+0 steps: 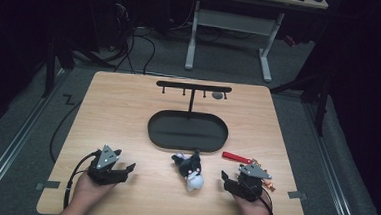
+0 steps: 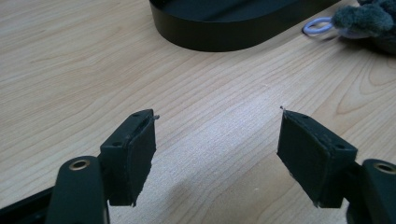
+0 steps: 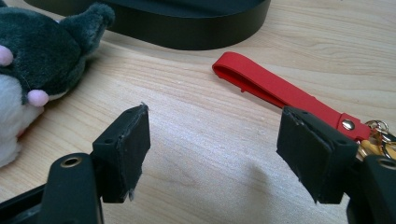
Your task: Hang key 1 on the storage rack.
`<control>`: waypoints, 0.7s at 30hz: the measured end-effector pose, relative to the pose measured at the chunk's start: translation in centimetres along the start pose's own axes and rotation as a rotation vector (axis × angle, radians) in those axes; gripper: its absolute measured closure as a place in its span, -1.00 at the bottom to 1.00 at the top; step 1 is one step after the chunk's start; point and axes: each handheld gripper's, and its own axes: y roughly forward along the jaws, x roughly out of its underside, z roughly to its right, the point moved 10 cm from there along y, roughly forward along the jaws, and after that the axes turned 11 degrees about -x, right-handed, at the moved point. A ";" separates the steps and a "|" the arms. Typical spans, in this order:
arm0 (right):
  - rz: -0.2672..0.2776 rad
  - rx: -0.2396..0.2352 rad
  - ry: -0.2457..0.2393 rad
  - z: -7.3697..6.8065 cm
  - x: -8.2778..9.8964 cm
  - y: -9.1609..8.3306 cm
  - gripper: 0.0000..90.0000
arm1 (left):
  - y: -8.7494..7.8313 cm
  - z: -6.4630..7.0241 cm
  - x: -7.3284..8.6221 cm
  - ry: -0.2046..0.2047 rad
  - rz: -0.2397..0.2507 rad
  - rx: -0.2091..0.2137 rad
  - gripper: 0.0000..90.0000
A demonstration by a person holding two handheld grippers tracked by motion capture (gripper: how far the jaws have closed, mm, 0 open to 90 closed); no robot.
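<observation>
Right gripper [image 1: 230, 181] resting low near the table's front edge toward the right corner, jaws spread wide with only bare wood between the pads [image 3: 135, 140]; nothing pinched. Left gripper [image 1: 123, 171] likewise low near the front edge toward the left corner, jaws spread, bare wood between the pads [image 2: 140, 154]; nothing held.

Dark grey and white plush toy animal [image 1: 190, 170] lying on the light wooden table [image 1: 118, 113] near the middle of the front edge, between the two grippers, closer to the right one, apart from both; pale ring loop [image 2: 316, 26] at its end seen in the left gripper view. Red strap keychain with gold-coloured metal clasps [image 1: 236, 157] lying flat just beyond and beside the right gripper, its clasp end next to the right-hand jaw in the right gripper view; touching or not, cannot tell.

Black oval tray [image 1: 156, 135] at the table's centre, just behind the plush toy; black T-shaped hook stand [image 1: 193, 86] rising from its far rim toward the back edge.
</observation>
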 end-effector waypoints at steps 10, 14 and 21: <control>-0.013 -0.018 -0.004 -0.2 0.1 0.0 -0.40 | -0.1 0.0 -0.2 -0.003 0.006 -0.005 -0.37; -0.028 -0.035 -0.010 -0.5 0.0 -0.3 -0.40 | -0.2 0.0 -0.2 -0.022 0.005 0.004 -0.37; -0.043 -0.054 -0.007 -0.4 -0.1 -0.8 -0.41 | -0.7 0.6 -0.9 -0.046 0.004 0.036 -0.33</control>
